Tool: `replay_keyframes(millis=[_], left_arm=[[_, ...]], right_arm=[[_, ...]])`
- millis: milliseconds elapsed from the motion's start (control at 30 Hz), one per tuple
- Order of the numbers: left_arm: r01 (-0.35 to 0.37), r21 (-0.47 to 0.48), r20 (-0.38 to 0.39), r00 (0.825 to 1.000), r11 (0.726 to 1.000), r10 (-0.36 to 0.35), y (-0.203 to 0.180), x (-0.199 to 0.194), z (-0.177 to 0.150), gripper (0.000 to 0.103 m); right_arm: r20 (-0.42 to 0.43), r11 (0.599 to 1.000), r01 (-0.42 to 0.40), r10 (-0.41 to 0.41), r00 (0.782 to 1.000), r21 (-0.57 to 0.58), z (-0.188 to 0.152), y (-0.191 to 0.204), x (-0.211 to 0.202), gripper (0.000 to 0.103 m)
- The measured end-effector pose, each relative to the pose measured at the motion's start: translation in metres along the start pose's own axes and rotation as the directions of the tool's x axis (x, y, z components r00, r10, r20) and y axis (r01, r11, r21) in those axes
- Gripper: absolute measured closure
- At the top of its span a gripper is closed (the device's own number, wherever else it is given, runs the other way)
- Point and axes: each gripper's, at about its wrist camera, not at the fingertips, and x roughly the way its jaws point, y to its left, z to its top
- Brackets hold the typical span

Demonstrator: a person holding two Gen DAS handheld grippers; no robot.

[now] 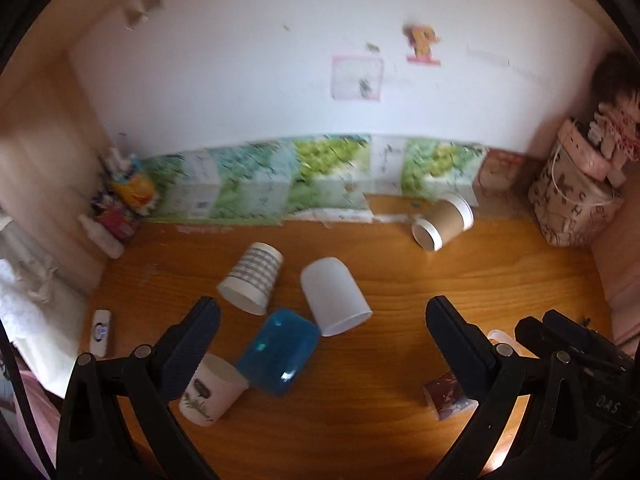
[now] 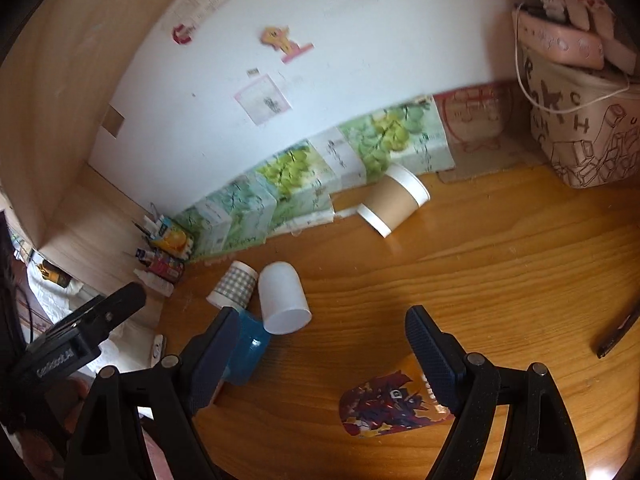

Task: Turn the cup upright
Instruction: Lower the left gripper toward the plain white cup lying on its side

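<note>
Several cups lie on their sides on the wooden desk [image 1: 400,280]. A blue translucent cup [image 1: 279,351] lies between my left gripper's fingers, with a frosted white cup [image 1: 333,295], a grey-striped cup [image 1: 252,280] and a white printed cup [image 1: 210,392] around it. A brown paper cup [image 1: 442,222] lies near the back wall. A dark red patterned cup [image 2: 386,408] lies just before my right gripper [image 2: 320,344]. My left gripper [image 1: 324,332] is open and empty. My right gripper is open and empty; it shows in the left view [image 1: 576,340].
Green-printed boxes [image 1: 256,184] line the back wall. A patterned bag [image 1: 572,204] stands at the back right. Small bottles and packets [image 1: 120,204] sit in the back left corner. A white remote-like object [image 1: 100,332] lies left. A dark pen [image 2: 618,334] lies right.
</note>
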Motion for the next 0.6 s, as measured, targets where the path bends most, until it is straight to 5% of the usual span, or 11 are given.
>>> replay_keyframes(millis=[233,433,600], left_arm=[[0.033,-0.061,-0.198,0.979,0.998,-0.045,-0.006,0.076,0.024,0.001],[0.013,-0.126,-0.352,0.934,0.992,-0.057,0.000,0.132,0.030,0.001],[0.015,-0.197,-0.442,0.891,0.980,-0.103,0.008,0.164,0.031,0.001]], right_arm=[[-0.081,0.999,0.008,-0.005,0.997,0.031,0.007,-0.024,0.016,0.018],[-0.125,1.000,0.004,-0.001,0.992,0.018,0.014,-0.033,0.032,0.018],[-0.144,0.995,-0.091,0.097,0.985,0.044,0.020,-0.040,0.052,0.018]])
